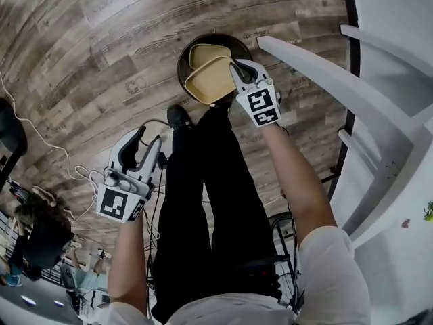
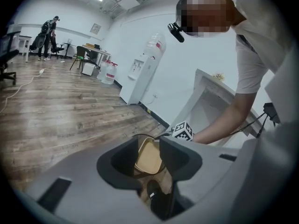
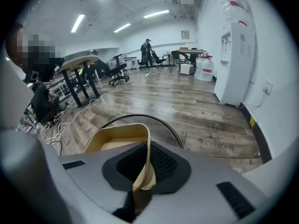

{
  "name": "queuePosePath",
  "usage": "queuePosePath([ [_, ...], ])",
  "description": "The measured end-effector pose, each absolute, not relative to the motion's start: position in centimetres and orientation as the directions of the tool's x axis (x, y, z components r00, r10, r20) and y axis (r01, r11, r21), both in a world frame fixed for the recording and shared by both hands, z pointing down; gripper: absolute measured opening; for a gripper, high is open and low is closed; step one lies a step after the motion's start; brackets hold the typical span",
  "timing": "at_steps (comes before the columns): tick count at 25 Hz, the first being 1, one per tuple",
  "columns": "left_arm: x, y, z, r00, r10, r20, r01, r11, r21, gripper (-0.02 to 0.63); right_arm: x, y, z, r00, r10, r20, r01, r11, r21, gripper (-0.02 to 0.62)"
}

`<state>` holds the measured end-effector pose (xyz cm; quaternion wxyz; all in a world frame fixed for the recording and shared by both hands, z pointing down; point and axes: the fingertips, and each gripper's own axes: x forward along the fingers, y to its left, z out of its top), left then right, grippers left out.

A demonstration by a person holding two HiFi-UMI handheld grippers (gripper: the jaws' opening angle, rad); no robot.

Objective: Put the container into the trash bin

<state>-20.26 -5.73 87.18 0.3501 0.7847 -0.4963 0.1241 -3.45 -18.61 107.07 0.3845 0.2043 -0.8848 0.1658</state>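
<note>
A tan food container (image 1: 211, 78), open like a clamshell, hangs over a round black mesh trash bin (image 1: 183, 65) on the wooden floor. My right gripper (image 1: 242, 70) is shut on the container's thin rim at its right side. In the right gripper view the rim (image 3: 145, 153) runs between the pads of the right gripper (image 3: 142, 174), with the bin (image 3: 163, 127) just beyond. My left gripper (image 1: 144, 147) hangs low beside the left leg, open and empty. In the left gripper view the gap of the left gripper (image 2: 150, 148) frames the container (image 2: 148, 161).
White furniture (image 1: 379, 114) stands close on the right of the bin. My legs (image 1: 203, 202) and a black shoe (image 1: 178, 117) are just before it. Cables (image 1: 40, 141) trail on the floor at left. A water dispenser (image 3: 236, 55) stands by the wall.
</note>
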Motion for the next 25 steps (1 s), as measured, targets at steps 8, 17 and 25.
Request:
queuePosePath([
  [8,-20.1,-5.4,86.1,0.471,-0.705,0.53,-0.865,-0.253,0.433,0.147,-2.7,-18.9,106.5,-0.606,-0.261,0.752,-0.559,0.812,-0.169,0.127],
  [17,-19.4,-9.4,75.1,0.506,-0.768,0.392,-0.849,-0.364,0.382,0.147,-4.5,-19.0,90.9,-0.672,-0.357,0.649,-0.582,0.796,-0.164,0.126],
  [25,-21.2,-11.6,60.4,0.523,-0.809,0.269,-0.847,-0.458,0.269,0.147,-8.0,-19.4,66.7,-0.767,-0.477,0.43,-0.591,0.785,-0.183,0.123],
])
